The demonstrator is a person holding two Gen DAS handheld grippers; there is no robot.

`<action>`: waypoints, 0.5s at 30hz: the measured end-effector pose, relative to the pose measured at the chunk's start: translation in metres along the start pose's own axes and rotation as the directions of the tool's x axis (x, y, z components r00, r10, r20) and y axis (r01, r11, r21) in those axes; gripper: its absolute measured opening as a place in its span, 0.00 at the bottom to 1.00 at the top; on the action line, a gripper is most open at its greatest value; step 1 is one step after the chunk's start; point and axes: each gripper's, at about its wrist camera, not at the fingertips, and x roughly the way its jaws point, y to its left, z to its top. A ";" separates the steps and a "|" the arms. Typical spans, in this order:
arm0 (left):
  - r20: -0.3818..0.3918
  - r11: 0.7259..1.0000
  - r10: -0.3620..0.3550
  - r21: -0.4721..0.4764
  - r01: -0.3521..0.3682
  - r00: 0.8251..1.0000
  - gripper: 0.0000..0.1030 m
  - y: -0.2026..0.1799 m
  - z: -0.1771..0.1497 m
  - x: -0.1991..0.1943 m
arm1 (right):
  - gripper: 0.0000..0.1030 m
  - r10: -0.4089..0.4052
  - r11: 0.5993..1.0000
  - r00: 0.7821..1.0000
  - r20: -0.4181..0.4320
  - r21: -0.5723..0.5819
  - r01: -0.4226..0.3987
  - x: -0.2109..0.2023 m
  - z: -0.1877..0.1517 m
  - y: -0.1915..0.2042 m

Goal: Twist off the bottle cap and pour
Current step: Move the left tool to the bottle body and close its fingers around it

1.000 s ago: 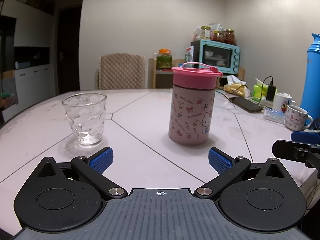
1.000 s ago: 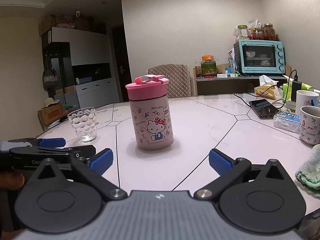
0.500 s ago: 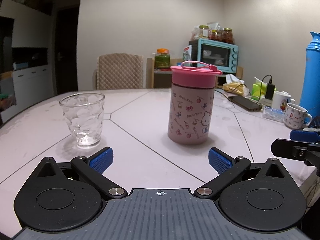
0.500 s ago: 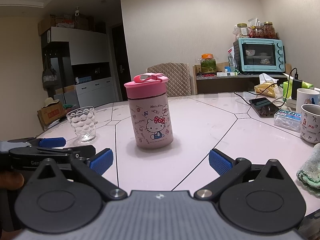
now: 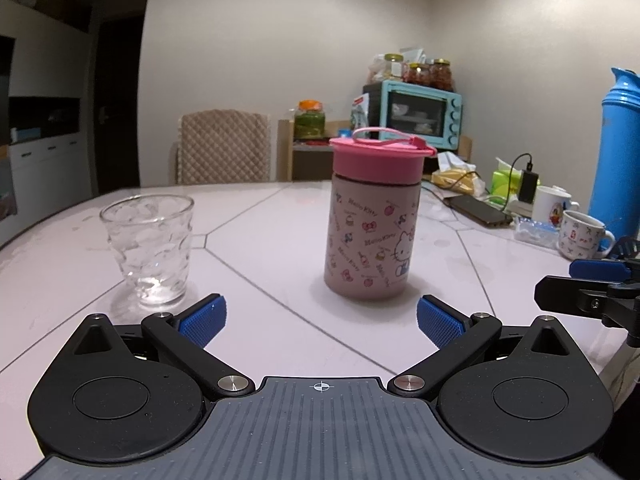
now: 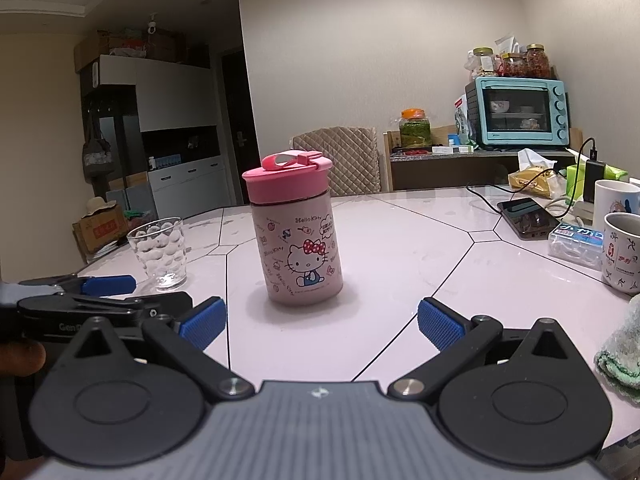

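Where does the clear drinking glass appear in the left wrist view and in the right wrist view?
Left wrist: the glass stands at left, beyond the left blue finger.
Right wrist: the glass stands at left, farther off, left of the pink-lidded bottle.
Shared landmark: the teal toaster oven at the wall.

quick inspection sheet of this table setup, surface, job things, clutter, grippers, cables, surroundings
surface: pale table with dark seams, faint smudges
job's things: bottle upright, pink cap on; empty glass to its left, apart
clutter: two mugs, phone, small box, green cloth, blue flask
grippers: left hand-held gripper open, empty; right hand-held gripper open, empty; both short of the bottle
cables: black charger cable across far right
surroundings: chair, toaster oven, jars
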 end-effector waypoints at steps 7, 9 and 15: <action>0.024 0.999 -0.022 0.039 0.021 0.999 1.00 0.003 0.012 0.009 | 1.00 -0.001 1.000 1.000 0.020 -0.009 0.001 0.005 0.009 -0.004; 0.037 0.998 -0.033 0.052 0.031 0.999 1.00 0.004 0.016 0.012 | 1.00 0.002 1.000 1.000 0.029 -0.011 -0.002 0.006 0.013 -0.005; 0.050 0.993 -0.065 0.102 0.060 0.997 1.00 0.007 0.026 0.030 | 1.00 0.010 1.000 0.999 0.049 -0.030 -0.009 0.010 0.026 -0.007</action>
